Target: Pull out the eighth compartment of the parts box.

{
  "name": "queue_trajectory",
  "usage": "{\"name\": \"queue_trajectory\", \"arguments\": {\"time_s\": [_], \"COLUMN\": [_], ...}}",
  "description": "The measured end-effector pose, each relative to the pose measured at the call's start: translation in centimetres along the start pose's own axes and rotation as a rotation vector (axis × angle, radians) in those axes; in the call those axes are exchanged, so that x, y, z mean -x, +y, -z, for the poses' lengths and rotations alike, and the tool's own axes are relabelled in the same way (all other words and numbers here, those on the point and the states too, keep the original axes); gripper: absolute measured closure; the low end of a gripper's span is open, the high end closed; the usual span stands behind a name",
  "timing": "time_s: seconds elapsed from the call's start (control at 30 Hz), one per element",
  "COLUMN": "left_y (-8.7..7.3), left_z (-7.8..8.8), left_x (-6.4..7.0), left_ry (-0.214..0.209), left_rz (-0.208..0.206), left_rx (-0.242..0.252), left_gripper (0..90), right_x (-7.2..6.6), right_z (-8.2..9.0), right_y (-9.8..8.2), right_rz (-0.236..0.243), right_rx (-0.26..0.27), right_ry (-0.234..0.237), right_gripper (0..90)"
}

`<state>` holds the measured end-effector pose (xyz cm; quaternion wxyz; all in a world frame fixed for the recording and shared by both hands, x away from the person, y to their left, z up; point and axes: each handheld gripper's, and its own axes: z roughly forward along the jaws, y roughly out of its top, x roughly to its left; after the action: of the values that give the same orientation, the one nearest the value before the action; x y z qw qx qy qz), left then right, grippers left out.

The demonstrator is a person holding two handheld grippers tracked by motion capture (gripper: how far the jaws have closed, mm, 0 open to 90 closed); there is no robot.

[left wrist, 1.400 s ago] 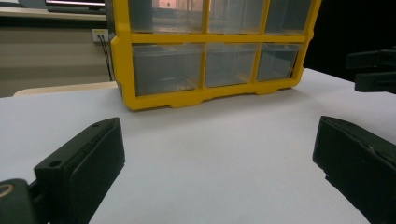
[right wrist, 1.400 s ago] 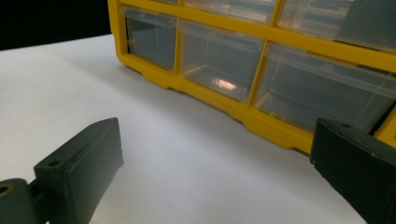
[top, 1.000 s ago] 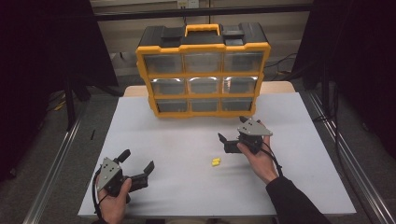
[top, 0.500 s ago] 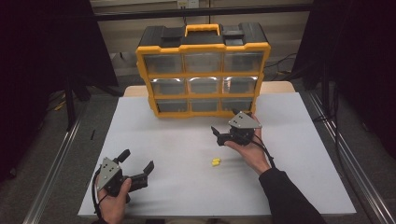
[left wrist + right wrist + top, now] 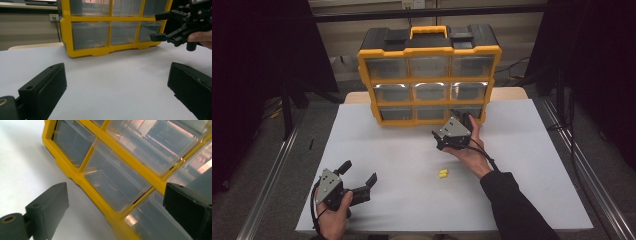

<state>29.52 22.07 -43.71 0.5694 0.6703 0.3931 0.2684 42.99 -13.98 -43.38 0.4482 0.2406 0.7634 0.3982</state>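
Note:
A yellow-and-black drawer organizer (image 5: 429, 75) with clear drawers stands at the back of the white table (image 5: 402, 150). A small yellow piece (image 5: 442, 173) lies loose on the table, nearer the front. My right gripper (image 5: 446, 124) is held tilted just in front of the organizer's bottom row. Its jaws are open and have just been closing a little, with nothing between them. In the right gripper view the clear drawers (image 5: 112, 185) loom close beyond the jaws. My left gripper (image 5: 359, 182) rests open near the front left, holding nothing. Its own view shows the right gripper (image 5: 158, 27) before the organizer (image 5: 100, 35).
Metal rails run along both sides of the table, and dark curtains hang left and right. A black cable (image 5: 484, 155) trails from the right gripper over the wrist. Bare table surface lies between the two hands.
The right gripper has moved away from the yellow piece, leftward and toward the organizer's bottom row. The left gripper has stayed where it was.

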Motion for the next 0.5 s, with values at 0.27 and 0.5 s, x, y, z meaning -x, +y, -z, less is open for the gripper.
{"name": "queue_trajectory", "arguments": {"time_s": [0.27,0.5], "left_y": [-0.1,0.0], "left_z": [-0.1,-0.1], "left_x": [0.0,-0.1], "left_ry": [-0.006,-0.007], "left_rz": [-0.003,-0.003], "left_rx": [-0.012,-0.013], "left_gripper": [2.2,2.2], "right_x": [0.0,-0.2], "right_z": [-1.0,-2.0], "right_y": [0.0,0.1], "right_rz": [0.251,0.476], "right_rx": [-0.01,-0.032], "right_ry": [-0.089,-0.157], "right_gripper": [13.0,17.5]}}
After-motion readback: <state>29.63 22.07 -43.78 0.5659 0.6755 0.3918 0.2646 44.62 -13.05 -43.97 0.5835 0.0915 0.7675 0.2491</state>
